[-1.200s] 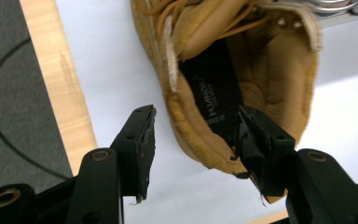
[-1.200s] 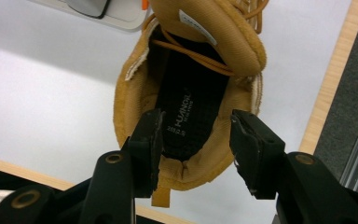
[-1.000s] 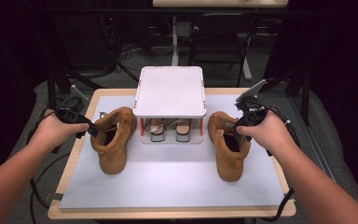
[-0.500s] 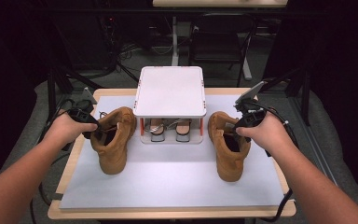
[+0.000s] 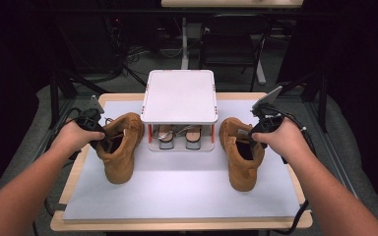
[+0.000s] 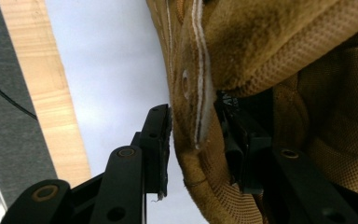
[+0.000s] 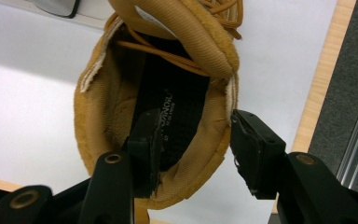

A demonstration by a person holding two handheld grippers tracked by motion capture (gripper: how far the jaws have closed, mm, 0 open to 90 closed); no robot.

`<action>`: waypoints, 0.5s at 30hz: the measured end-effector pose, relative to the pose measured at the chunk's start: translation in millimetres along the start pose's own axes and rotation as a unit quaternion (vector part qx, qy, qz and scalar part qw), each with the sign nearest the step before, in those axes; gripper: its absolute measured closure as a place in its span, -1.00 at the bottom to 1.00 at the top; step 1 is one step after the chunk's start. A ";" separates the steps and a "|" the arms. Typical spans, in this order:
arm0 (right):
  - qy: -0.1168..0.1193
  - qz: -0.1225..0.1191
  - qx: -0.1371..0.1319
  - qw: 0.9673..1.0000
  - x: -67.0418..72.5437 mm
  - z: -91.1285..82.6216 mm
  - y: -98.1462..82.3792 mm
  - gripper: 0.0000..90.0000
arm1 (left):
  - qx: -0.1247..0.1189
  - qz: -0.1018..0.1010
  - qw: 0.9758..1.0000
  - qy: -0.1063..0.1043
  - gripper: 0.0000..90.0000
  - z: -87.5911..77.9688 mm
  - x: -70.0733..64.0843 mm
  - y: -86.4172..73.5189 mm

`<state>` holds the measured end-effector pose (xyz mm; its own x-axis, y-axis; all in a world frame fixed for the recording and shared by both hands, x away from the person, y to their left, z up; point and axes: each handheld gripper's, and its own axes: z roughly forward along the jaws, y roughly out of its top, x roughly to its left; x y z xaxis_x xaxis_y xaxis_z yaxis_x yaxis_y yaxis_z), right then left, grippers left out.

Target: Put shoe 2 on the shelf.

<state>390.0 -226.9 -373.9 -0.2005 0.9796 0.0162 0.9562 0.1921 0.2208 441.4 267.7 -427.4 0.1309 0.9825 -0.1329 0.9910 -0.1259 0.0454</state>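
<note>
Tan nubuck boots flank the white rack (image 5: 179, 96) on my desk (image 5: 177, 189). Left of the rack, my left hand-held gripper (image 6: 193, 140) straddles the left boot (image 5: 119, 147) at its collar; its jaws have just been closing, one outside, one inside, with the wall between them. Right of the rack, my right hand-held gripper (image 7: 193, 147) straddles the right boot (image 5: 241, 152) at its heel collar, jaws spread, not pressing. The insole print is too blurred to read.

The white rack (image 5: 179, 96) blocks the middle of the table's (image 5: 177, 223) far edge, with a boot (image 5: 120, 147) just beside it on the left and another boot (image 5: 241, 155) on the right; the near half lies open for passage.
</note>
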 end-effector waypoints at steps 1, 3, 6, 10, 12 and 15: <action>-0.001 0.003 0.000 1.000 -0.8 0.4 0.2 0.19 | 0.001 -0.001 1.000 0.001 0.41 1.1 -0.4 0.1; -0.002 0.003 0.005 1.000 -2.9 0.6 1.0 0.19 | 0.007 -0.002 1.000 -0.001 0.44 3.1 -0.9 0.7; 0.002 0.013 0.004 1.000 -4.4 2.1 2.1 0.19 | 0.011 -0.001 1.000 0.005 0.50 4.4 -2.0 1.5; 0.002 0.020 0.011 1.000 -7.6 3.5 4.1 0.19 | 0.016 -0.001 1.000 0.007 0.61 4.3 -1.6 2.6; -0.001 0.025 0.012 1.000 -8.5 4.6 5.2 0.19 | 0.017 -0.004 1.000 0.007 0.64 4.5 -1.0 3.1; -0.002 0.028 0.024 0.999 -9.6 7.7 6.6 0.20 | 0.021 -0.007 1.000 0.007 0.66 4.3 -0.8 3.9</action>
<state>399.8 -234.6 -380.0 -0.1460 0.9890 0.0223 0.9750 0.1400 0.1727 445.3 265.9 -431.4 0.1165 0.9859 -0.1203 0.9931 -0.1171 0.0021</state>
